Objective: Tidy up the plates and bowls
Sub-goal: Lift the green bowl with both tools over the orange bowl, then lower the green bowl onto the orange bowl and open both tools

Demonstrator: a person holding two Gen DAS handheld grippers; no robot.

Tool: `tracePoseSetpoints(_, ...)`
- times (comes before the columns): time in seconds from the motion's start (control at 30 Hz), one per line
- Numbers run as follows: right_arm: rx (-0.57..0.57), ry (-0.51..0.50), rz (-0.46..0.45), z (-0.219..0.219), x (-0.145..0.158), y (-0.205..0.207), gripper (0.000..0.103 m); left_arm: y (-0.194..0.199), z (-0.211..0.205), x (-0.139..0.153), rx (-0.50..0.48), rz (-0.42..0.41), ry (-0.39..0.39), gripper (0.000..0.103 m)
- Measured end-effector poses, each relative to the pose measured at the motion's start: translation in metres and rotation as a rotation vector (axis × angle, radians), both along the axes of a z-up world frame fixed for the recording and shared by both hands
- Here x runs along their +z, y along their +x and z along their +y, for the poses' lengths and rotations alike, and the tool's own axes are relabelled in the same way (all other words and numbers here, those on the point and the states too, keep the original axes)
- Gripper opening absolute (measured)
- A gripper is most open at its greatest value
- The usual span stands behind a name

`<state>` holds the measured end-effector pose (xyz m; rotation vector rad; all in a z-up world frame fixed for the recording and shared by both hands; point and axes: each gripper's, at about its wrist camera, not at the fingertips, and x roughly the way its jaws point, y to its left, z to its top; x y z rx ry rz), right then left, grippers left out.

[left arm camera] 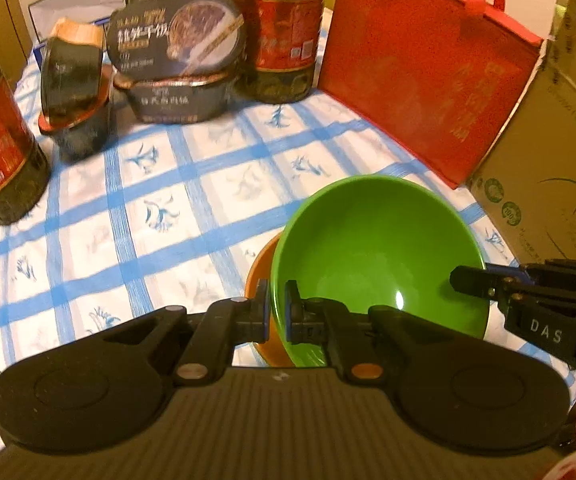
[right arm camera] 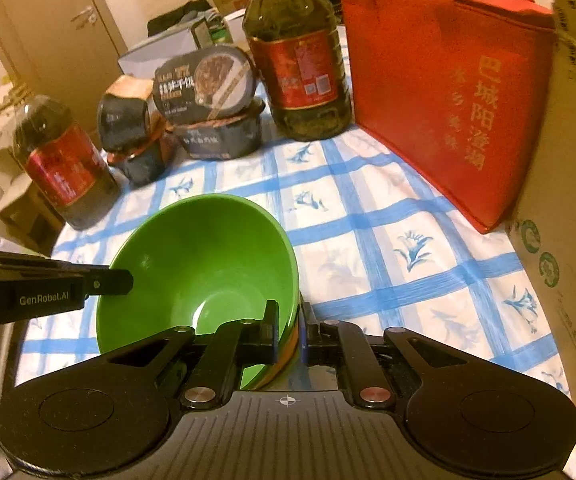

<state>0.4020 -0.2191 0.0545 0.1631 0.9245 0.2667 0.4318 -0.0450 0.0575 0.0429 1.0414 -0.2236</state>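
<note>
A green bowl (left arm camera: 375,248) sits nested in an orange bowl (left arm camera: 258,272), and the pair is held over the blue-checked tablecloth (left arm camera: 136,208). My left gripper (left arm camera: 276,308) is shut on the stack's left rim, one finger inside the green bowl and one outside. In the right wrist view my right gripper (right arm camera: 289,332) is shut on the opposite rim of the green bowl (right arm camera: 208,256), with the orange bowl (right arm camera: 292,344) showing as a thin edge beneath. Each view shows the other gripper's fingers (left arm camera: 471,280) (right arm camera: 120,282) at the far rim.
Two large oil bottles (right arm camera: 299,76) (right arm camera: 60,168), stacked instant-meal tubs (right arm camera: 208,96) and a dark jar (right arm camera: 128,120) stand at the back. A red bag (right arm camera: 447,92) and a cardboard box (right arm camera: 567,200) line the right side. The table edge (right arm camera: 32,320) runs along the left.
</note>
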Motion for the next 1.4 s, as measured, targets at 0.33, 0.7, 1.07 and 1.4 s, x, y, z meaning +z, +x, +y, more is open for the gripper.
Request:
tracePoseSetpoints(0.33,0.039,-0.072,0.002,0.017,-0.018,0.012,0.009,0.009,0.013,-0.025,0.017,0.031,-0.010,0.005)
tracePoseSetpoints(0.7,0.060,-0.130,-0.013,0.026,-0.030,0.017,0.009,0.014,0.017,-0.037,0.021,0.037,-0.014,0.005)
tracePoseSetpoints(1.07,0.089,-0.140,-0.020,0.028,-0.039,0.021,0.010,0.016,0.011,-0.041,0.000,0.024,-0.013,0.005)
tracePoseSetpoints(1.4,0.080,-0.075,-0.062,0.022,-0.023,0.011,0.027,0.008,0.011,-0.027,0.022,-0.011,-0.058,0.006)
